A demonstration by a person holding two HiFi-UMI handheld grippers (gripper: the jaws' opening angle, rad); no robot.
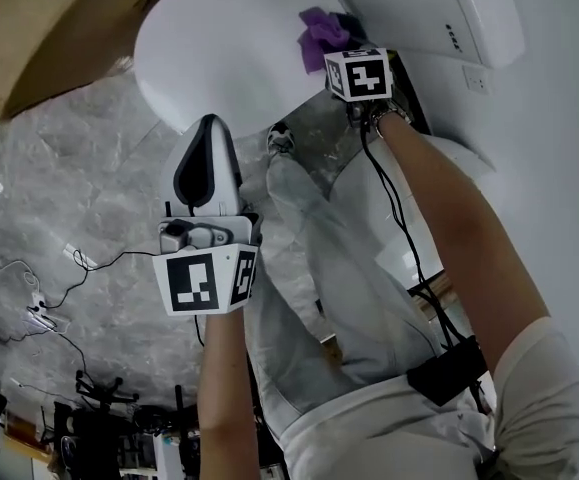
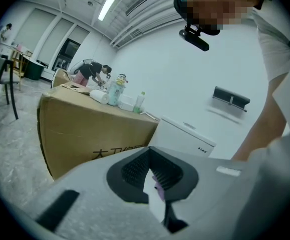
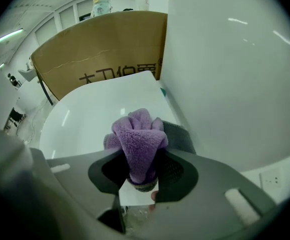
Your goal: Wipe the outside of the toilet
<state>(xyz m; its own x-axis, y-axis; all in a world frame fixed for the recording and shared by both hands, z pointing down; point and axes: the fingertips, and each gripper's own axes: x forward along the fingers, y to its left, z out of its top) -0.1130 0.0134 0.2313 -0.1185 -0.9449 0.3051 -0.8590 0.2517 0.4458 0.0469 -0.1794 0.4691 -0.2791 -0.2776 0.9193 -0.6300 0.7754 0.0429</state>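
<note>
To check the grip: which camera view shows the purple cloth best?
The right gripper view: the purple cloth fills the middle, clamped in the right tool. The head view shows only a small bunch by the toilet; the left gripper view shows almost nothing of it.

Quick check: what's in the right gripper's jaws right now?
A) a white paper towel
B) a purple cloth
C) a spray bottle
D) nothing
B: the right gripper view shows the right gripper with its jaws shut on a fluffy purple cloth, close beside the white toilet.
</note>
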